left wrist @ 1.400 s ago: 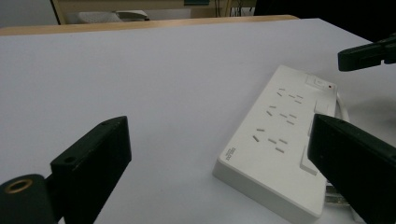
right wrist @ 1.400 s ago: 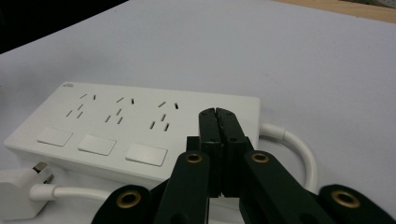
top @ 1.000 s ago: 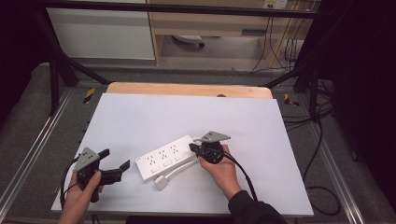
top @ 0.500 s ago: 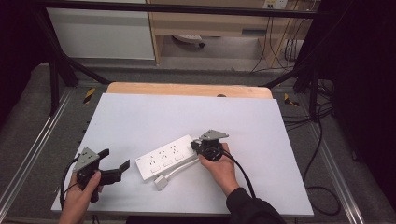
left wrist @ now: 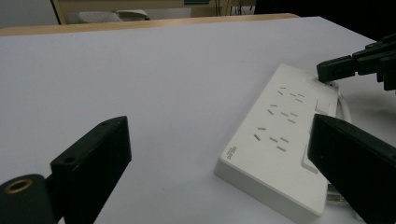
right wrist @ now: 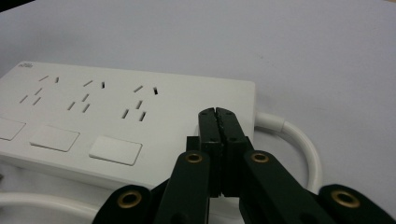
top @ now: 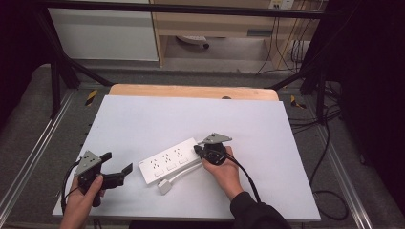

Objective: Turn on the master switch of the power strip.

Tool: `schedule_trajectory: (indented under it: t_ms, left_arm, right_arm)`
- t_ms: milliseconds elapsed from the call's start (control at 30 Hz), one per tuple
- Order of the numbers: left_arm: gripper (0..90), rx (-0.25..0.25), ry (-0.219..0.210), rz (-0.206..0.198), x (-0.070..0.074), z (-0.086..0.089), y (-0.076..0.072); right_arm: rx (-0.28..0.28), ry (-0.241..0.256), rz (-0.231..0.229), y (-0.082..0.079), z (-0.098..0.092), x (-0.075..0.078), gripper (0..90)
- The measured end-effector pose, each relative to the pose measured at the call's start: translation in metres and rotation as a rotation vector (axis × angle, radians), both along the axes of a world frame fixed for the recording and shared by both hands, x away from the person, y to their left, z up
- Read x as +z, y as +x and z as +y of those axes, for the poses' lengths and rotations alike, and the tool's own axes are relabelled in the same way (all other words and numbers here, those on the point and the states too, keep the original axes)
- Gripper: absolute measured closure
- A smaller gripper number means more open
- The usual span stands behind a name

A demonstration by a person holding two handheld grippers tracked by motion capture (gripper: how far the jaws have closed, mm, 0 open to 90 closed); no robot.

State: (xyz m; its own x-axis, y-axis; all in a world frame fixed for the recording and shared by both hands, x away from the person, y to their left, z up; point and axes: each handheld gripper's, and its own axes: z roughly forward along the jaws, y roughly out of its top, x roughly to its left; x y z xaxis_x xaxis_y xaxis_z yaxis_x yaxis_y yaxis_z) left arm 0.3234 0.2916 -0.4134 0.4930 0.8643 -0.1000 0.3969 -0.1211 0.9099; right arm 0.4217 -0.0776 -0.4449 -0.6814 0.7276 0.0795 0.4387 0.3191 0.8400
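I had the right gripper (top: 197,150) with its jaws pressed together, tips resting on the right end of the white power strip (top: 171,162), which lay mid-table on the white tabletop (top: 143,119), its cable (right wrist: 299,140) curling off that end. My left gripper (top: 119,164) gaped wide, just left of the strip, well clear of it

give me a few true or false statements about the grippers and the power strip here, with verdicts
1. The right gripper has its jaws shut, tips at the power strip. True.
2. The left gripper grips the strip. False: it is open and apart from it.
3. The strip has three socket groups. True.
4. The strip's cable is black. False: it is white.
5. The plug sits in a socket. False: it lies on the table.
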Motion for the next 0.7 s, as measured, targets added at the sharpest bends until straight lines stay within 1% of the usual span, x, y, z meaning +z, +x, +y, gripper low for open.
schedule_trajectory:
  t_ms: [233,700]
  left_arm:
    - [6.1,0.001,-0.002,0.001,0.0,-0.0004,-0.0002]
    - [6.1,0.001,0.0,0.002,-0.0002,-0.0006,-0.0003]
  right_arm:
    - [0.001,-0.004,-0.007,-0.0016,0.0025,-0.0005,90.0]
    - [-0.003,0.0,0.0,-0.0017,0.0027,-0.0017,90.0]
